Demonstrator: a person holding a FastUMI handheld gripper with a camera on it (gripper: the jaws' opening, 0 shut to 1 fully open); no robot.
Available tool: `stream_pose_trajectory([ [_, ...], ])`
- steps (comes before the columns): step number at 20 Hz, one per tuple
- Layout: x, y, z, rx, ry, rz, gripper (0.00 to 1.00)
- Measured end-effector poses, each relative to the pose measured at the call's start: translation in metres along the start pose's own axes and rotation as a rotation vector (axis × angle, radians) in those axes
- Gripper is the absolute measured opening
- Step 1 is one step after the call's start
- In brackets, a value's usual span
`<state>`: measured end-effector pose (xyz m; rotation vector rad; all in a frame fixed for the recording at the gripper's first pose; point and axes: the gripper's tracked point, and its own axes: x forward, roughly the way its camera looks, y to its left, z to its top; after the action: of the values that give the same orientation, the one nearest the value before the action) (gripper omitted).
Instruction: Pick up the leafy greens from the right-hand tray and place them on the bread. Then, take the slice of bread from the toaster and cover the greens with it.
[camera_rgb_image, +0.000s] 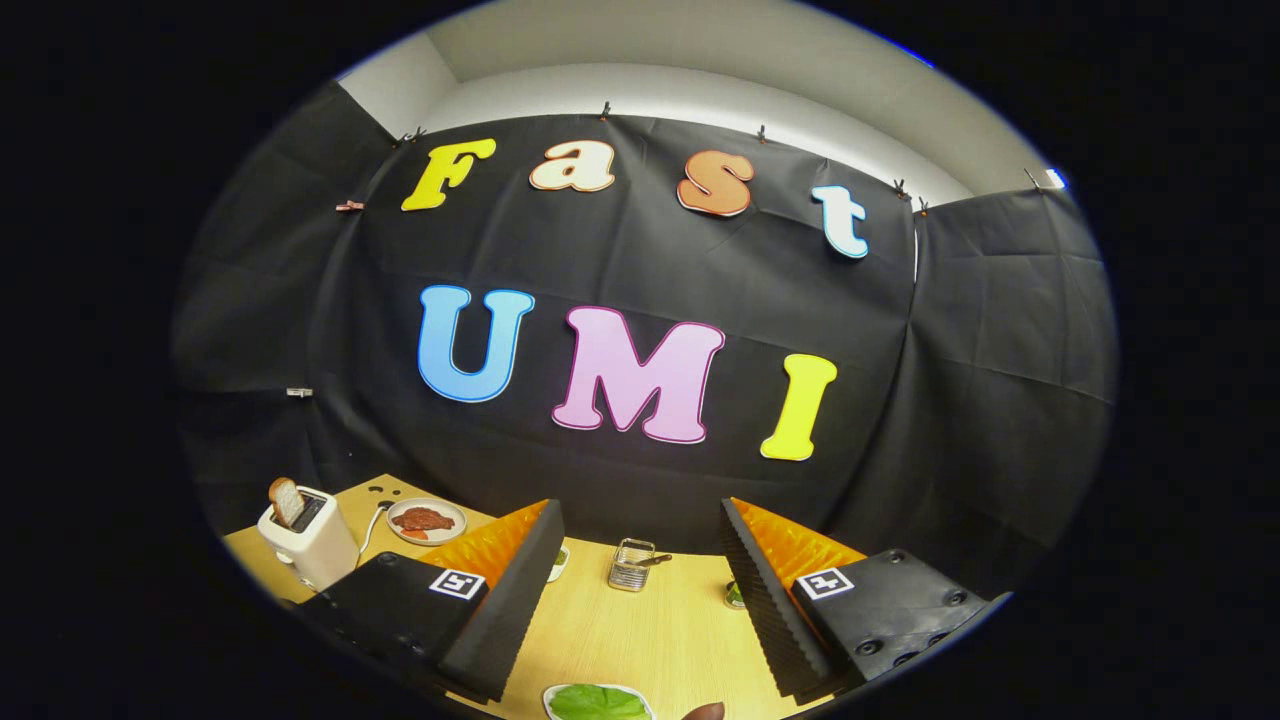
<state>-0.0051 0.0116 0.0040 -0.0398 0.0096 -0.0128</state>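
The gripper (637, 590) hangs over the wooden table (640, 630), its fingers spread wide apart with nothing between them. Near, between the fingers, leafy greens (597, 703) lie on a white tray (553, 694). Far left, a white toaster (310, 540) holds a bread slice (286, 501), beside a plate (427, 521); a small wire basket (631, 564) stands beyond the fingers.

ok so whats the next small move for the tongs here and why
Probably tip the tongs down toward the leafy greens. The fingers stand open with nothing between them, and the greens lie untouched on their plate, low between the fingers. The bread slice is still in the toaster.
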Motion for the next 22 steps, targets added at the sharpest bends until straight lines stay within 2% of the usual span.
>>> stream_pose_trajectory([
  [8,-0.001,0.000,0.000,-0.004,0.002,0.003,0.97],
  [11,-0.001,0.006,-0.010,0.000,0.019,0.043,0.97],
  [13,-0.003,0.010,-0.030,0.008,0.070,0.090,0.96],
  [17,-0.010,0.006,-0.062,0.013,0.126,0.123,0.96],
  [22,-0.023,0.037,-0.162,-0.050,0.348,0.311,0.96],
])
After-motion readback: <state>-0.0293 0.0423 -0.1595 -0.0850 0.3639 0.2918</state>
